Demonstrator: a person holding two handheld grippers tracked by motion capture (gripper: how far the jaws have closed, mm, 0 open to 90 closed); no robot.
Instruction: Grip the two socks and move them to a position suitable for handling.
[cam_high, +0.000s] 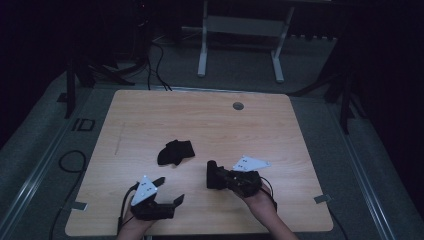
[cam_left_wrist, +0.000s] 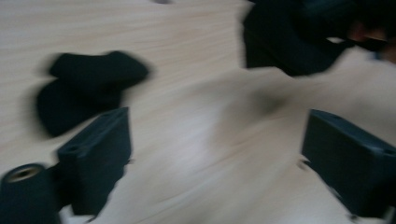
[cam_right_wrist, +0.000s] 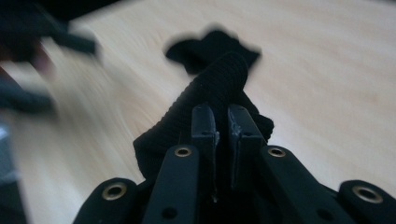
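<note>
Wooden table (cam_high: 150, 115) carried two black fabric pieces, probably socks. One sock (cam_high: 175, 151) lay crumpled near the table middle, just ahead of and between the two grippers, untouched. Right gripper (cam_high: 212, 175) pointed left, low over the table; in the right gripper view its jaws sat together, clamped on a second ribbed sock (cam_right_wrist: 219, 88) that draped forward from the tips. Left gripper (cam_high: 169, 191) was near the front edge with its jaws spread wide apart and nothing between them; in the left gripper view the loose sock (cam_left_wrist: 88, 88) sat ahead and left of the jaws. That view was motion-blurred, so how the fabric folds lay was hard to read. Risks: the right grip was on a thin edge of fabric, so a quick pull could slip it out; the left jaws, coming in fast, could push the loose sock along instead of catching it, or catch one layer only.
</note>
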